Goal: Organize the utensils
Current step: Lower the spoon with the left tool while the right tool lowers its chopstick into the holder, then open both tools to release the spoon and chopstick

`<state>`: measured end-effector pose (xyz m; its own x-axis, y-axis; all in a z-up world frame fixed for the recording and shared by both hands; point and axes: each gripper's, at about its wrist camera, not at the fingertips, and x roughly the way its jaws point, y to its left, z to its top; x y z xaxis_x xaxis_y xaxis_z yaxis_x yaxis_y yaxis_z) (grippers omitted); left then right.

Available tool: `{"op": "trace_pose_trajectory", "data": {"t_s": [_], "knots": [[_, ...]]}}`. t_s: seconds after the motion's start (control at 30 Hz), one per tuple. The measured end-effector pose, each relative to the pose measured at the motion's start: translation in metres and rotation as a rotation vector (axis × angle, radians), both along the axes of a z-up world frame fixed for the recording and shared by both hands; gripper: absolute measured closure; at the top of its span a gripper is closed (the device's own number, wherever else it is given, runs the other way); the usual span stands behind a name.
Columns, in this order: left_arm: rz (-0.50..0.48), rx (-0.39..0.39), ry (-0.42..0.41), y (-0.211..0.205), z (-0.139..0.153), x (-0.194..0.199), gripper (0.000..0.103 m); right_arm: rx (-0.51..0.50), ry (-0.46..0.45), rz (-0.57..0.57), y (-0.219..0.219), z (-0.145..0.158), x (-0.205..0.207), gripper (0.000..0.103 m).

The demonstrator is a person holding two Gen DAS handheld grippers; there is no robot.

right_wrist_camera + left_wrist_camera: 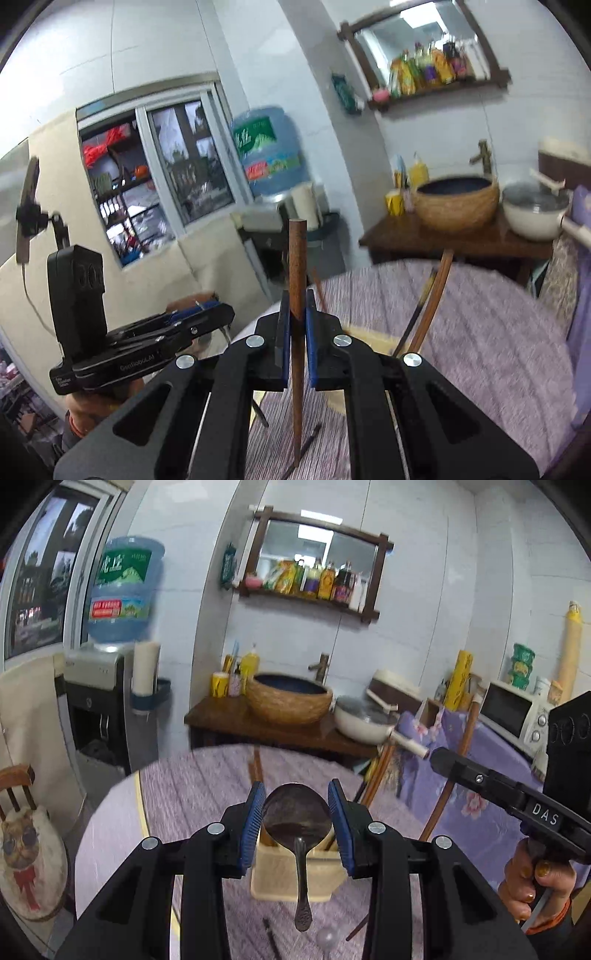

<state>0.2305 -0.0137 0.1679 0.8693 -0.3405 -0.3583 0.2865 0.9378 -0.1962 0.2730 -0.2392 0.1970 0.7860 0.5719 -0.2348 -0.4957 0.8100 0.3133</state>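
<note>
Left gripper (297, 821) clamps a dark metal spoon (298, 825) by its bowl, handle hanging down above the beige utensil holder (291, 875) on the desk (192, 797). Right gripper (296, 334) pinched tight on a brown chopstick (296, 295), held upright above the desk.

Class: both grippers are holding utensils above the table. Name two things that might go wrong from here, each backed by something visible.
1. The dark metal spoon is pinched only by its bowl between the left gripper's fingers, handle hanging; it may swing or slip.
2. The brown wooden chopstick stands upright in the right gripper, a long end below; it may snag the beige plastic utensil holder, already crowded.
</note>
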Motion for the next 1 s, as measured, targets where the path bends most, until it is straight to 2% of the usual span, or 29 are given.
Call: {"op": "trace_pose_trajectory", "data": {"t_s": [0.1, 0.17, 0.3, 0.47, 0.6, 0.77, 1.0], "knots": [[0.009, -0.018, -0.049, -0.01, 0.023, 0.014, 0.067, 0.012, -0.09, -0.064, -0.006, 0.026, 0.006, 0.095], [0.046, -0.013, -0.097, -0.018, 0.03, 0.023, 0.067, -0.016, -0.155, -0.115, -0.005, 0.036, 0.011, 0.095], [0.088, -0.015, -0.112, -0.031, 0.019, 0.048, 0.067, -0.079, -0.206, -0.196, 0.0, 0.027, 0.029, 0.095], [0.115, 0.03, -0.116, -0.044, -0.019, 0.06, 0.067, -0.144, -0.138, -0.23, 0.007, -0.024, 0.054, 0.095], [0.117, 0.043, -0.073, -0.047, -0.048, 0.064, 0.067, -0.162, -0.081, -0.235, 0.011, -0.057, 0.063, 0.095], [0.108, 0.07, -0.026, -0.048, -0.075, 0.066, 0.067, -0.189, -0.046, -0.233, 0.014, -0.082, 0.065, 0.095], [0.1, 0.083, 0.027, -0.048, -0.096, 0.066, 0.067, -0.214, -0.022, -0.214, 0.016, -0.1, 0.065, 0.095]]}}
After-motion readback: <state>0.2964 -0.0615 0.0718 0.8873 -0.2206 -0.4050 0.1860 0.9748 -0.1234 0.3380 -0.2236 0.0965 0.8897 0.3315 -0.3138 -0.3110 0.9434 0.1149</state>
